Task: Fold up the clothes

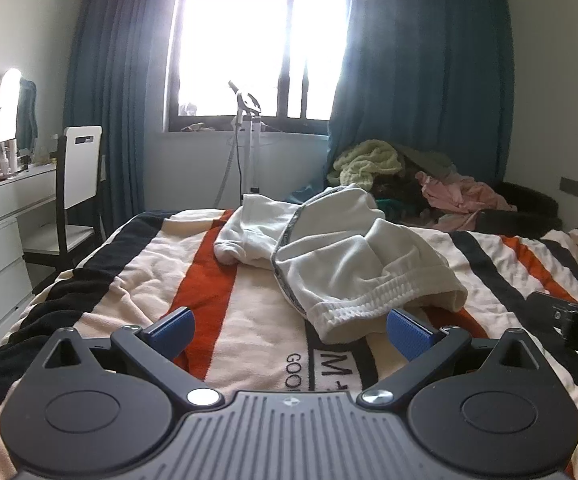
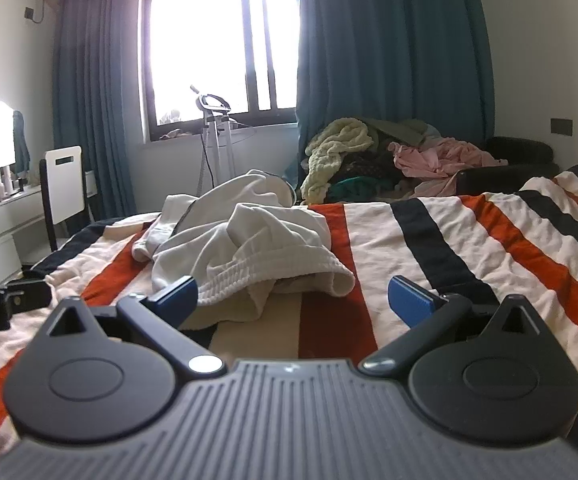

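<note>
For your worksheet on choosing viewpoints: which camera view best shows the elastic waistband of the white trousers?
The left wrist view: the elastic waistband lies side-on, its gathered ribbing unobstructed. In the right wrist view the waistband faces the camera, partly hidden by the gripper's left finger.

White trousers crumpled on striped blanket, jaws wide apart

Black lettering is printed on the striped bedspread, in the gap between the two blue fingertips of the left gripper. Only "GOO" can be read, lying upside down just ahead of the gripper body; the letters beside it, inside a black printed frame, are partly covered by the white garment and cannot be made out. In the right wrist view no text can be read.
</note>
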### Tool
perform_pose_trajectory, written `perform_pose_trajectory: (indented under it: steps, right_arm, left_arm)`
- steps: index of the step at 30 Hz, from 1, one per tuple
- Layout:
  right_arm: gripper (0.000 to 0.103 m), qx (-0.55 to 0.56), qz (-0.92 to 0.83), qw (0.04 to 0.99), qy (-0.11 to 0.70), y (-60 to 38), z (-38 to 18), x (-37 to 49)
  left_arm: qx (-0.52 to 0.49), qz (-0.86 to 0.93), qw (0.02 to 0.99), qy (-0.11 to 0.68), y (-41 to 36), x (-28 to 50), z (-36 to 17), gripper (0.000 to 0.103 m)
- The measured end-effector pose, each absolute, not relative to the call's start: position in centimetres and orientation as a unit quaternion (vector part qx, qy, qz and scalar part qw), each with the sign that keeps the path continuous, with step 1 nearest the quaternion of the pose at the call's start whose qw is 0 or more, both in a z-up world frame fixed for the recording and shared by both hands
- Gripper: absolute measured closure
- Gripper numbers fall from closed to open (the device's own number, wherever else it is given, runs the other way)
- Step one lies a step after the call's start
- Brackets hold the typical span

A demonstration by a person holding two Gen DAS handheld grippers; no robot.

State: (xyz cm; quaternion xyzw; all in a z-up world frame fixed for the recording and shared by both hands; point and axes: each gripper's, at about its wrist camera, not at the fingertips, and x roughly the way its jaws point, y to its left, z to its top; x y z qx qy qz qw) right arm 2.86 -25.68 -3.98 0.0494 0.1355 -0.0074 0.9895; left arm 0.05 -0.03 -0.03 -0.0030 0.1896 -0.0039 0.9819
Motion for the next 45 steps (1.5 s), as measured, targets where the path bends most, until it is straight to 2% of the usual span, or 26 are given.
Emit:
perform_pose_trajectory:
  steps: [6,45]
  right_arm:
    - [0.000,0.044,-0.010,0.990,0.137,-25.0,-4.2,2.9]
    - [0.000,0.076,-0.023,0.987,0.138,-26.5,-3.6,2.2]
  left_arm:
    - [-0.022,-0.007,0.984,0.177,0.6,-0.9,0.1,0.000]
    - [0.012,0.003,0.981,0.194,-0.9,-0.7,-0.8,0.000]
